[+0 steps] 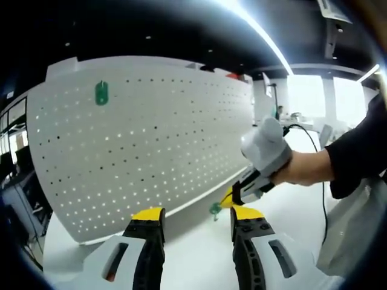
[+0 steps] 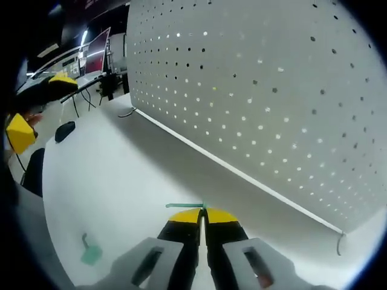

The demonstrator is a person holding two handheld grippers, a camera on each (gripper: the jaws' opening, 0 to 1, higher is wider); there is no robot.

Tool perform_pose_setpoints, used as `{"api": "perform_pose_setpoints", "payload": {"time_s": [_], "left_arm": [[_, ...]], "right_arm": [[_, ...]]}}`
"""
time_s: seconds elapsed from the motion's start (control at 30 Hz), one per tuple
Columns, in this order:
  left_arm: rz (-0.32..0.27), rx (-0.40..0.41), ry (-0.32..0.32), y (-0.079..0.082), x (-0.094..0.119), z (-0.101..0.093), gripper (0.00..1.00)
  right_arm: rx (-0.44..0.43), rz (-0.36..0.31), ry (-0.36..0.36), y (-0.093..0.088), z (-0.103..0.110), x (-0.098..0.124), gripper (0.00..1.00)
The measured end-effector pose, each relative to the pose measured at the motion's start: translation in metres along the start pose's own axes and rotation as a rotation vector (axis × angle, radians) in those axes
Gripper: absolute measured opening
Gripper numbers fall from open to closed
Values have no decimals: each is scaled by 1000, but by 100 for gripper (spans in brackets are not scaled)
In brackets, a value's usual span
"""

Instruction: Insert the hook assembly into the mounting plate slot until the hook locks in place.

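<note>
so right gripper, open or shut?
Shut: the right gripper has its yellow tips pressed together, pinching a thin green hook.

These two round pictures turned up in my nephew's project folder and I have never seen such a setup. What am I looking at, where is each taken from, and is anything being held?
A person holds a handheld gripper in each hand, and a fisheye camera rides on each one, so each picture looks forward along that gripper's own two yellow-tipped jaws.

In the left gripper view, the left gripper is open and holds nothing. Ahead stands a white pegboard on a white table, with a green hook already hanging near its upper corner. The person's hand comes in from the right with the right gripper.

In the right gripper view, the right gripper is shut on a thin green hook piece, close to the pegboard's lower edge. Another small green piece lies loose on the table.
</note>
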State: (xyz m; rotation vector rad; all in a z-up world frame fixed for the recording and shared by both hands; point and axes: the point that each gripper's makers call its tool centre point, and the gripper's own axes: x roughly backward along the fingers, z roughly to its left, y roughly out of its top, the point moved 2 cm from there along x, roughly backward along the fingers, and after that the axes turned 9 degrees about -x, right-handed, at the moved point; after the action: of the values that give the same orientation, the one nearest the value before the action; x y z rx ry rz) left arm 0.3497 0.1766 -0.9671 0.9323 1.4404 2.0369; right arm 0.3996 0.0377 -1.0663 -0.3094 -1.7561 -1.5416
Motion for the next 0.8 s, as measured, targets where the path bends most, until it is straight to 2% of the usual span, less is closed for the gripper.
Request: {"api": "perform_pose_setpoints", "payload": {"time_s": [0.33, 0.8], "left_arm": [[-4, -25, -50, 1, -3, -12, 42], [-42, -115, -108, 9, -4, -28, 37]], "right_arm": [[-20, -32, 36, 14, 8, 19, 0], [-11, -57, 83, 29, 27, 53, 0]]}}
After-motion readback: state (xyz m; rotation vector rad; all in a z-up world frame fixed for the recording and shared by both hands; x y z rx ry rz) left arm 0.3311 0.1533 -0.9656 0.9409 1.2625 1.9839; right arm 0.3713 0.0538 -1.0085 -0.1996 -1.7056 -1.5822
